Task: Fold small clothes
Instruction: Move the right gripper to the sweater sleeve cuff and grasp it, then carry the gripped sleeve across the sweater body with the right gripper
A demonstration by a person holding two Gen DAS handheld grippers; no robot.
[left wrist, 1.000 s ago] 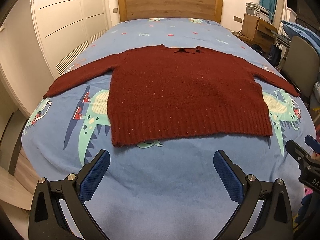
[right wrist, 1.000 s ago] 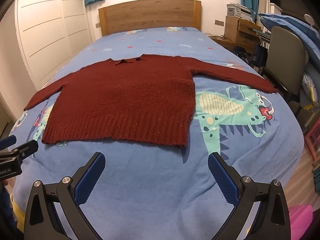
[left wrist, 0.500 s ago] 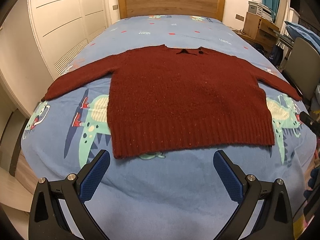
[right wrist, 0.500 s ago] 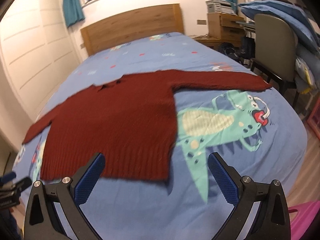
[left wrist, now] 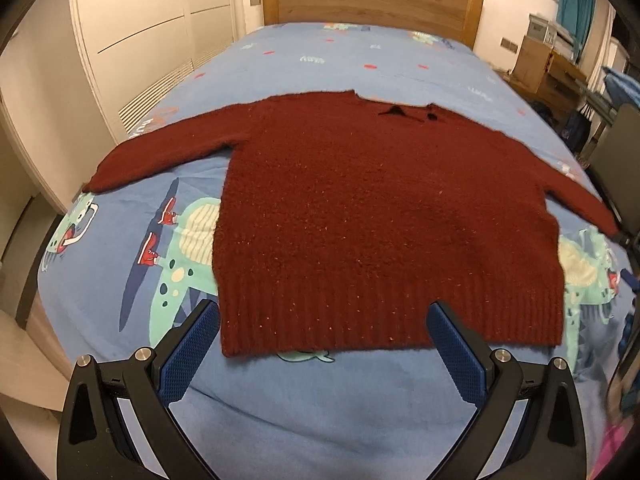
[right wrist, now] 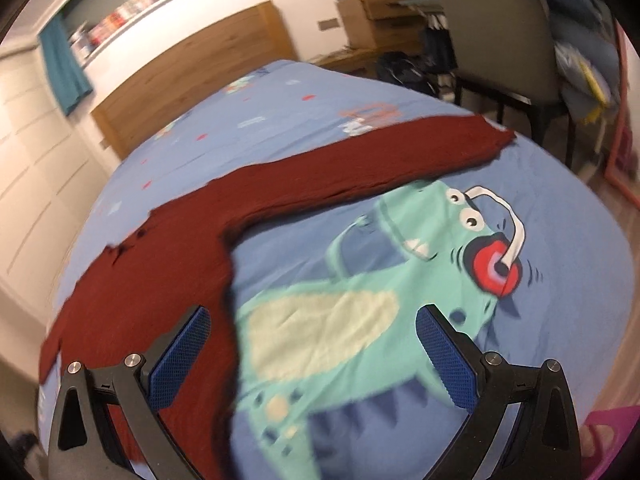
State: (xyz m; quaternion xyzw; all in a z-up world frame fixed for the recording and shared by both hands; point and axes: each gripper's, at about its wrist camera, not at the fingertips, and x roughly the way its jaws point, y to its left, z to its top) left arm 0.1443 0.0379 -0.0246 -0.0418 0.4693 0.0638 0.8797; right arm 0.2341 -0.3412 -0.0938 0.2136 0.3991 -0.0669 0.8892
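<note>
A dark red knit sweater [left wrist: 384, 216] lies flat on the blue dinosaur bedspread [left wrist: 320, 392], sleeves spread to both sides, neck toward the headboard. My left gripper [left wrist: 322, 354] is open, low over the ribbed hem at the sweater's front edge, holding nothing. In the right wrist view the sweater's body [right wrist: 152, 280] sits at the left and its right sleeve [right wrist: 360, 160] runs out to a cuff [right wrist: 496, 136] near the bed's right edge. My right gripper [right wrist: 312, 358] is open over the green dinosaur print [right wrist: 360, 300], just right of the sweater's side edge.
A wooden headboard [left wrist: 368, 0] stands at the far end and white wardrobe doors [left wrist: 152, 36] line the left. To the right are a chair [right wrist: 496, 32], a wooden desk [right wrist: 380, 20] and bags. A pink object [right wrist: 604, 432] lies on the floor at the bed's right corner.
The left gripper has moved forward to the sweater's hem. The right gripper has swung right and forward, from facing the hem to over the dinosaur print near the right sleeve.
</note>
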